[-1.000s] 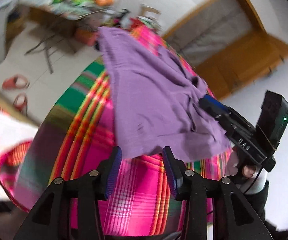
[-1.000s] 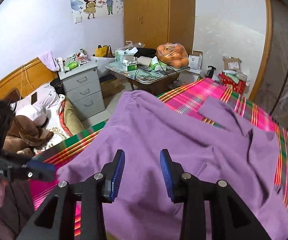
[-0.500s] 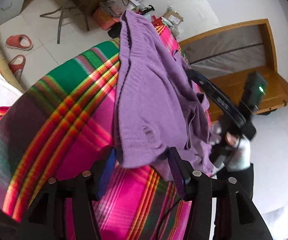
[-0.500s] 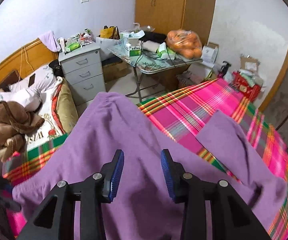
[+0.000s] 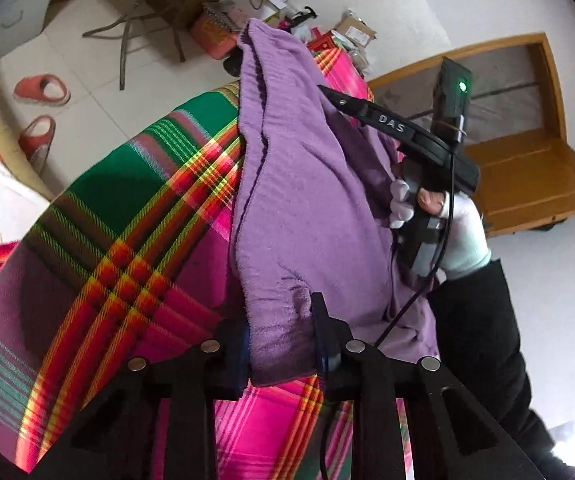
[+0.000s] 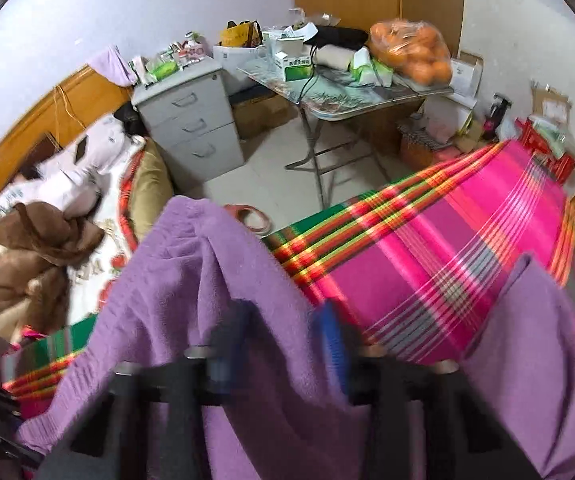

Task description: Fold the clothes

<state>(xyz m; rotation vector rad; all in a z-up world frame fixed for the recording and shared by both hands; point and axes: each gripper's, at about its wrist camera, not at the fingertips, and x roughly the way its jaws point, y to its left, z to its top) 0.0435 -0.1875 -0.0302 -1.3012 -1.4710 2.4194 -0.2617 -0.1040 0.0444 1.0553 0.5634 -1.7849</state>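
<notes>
Both closing grippers point(image 5: 281, 334) point(image 6: 283, 344) pinch a purple garment point(image 5: 295, 184) over a plaid bedspread point(image 5: 127, 240).

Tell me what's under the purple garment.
The purple garment lies on a pink, green and red plaid sheet, visible around it. Whatever is beneath the garment's middle is covered.

The person is wearing a white glove point(image 5: 461, 236) with the fingertips cut away and a black sleeve point(image 5: 483, 340). The right gripper point(image 5: 329, 94) is showing black, "DAS" lettered in white, a green light glowing, a thin black cable point(image 5: 445, 216) trailing. The left gripper point(image 5: 281, 334) is showing silver screws and blue pads.
</notes>
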